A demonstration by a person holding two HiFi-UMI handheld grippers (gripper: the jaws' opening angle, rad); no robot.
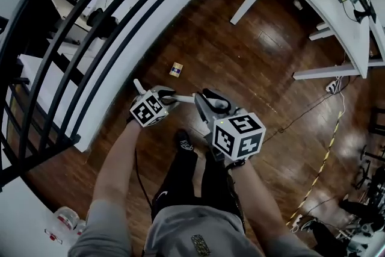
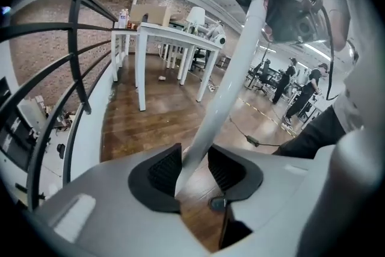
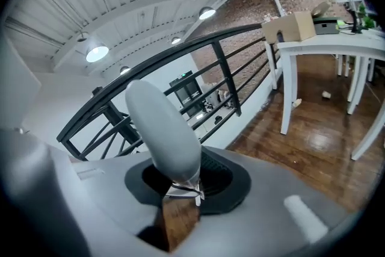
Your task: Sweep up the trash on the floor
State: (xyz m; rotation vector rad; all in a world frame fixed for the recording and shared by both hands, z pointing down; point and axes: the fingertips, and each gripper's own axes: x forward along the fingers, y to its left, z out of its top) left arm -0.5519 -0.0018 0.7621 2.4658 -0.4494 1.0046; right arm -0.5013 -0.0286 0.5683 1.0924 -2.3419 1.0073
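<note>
Approach step: left tongs [image 2: 195, 168] and right tongs [image 3: 180, 180] both clamp the long white plastic handle [image 2: 231, 81]. Small tan carton [image 1: 175, 69] lies ahead on the dark wooden floor [image 1: 240, 57]; next, the sweeping end probably must reach it.

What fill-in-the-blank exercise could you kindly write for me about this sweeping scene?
1. The left tool is clamped on a ____ pole.
2. The small piece of trash lies on the ____ floor.
3. Behind the handle gripped by the right tool runs a ____ railing.
Missing words: white; wooden; black.
</note>
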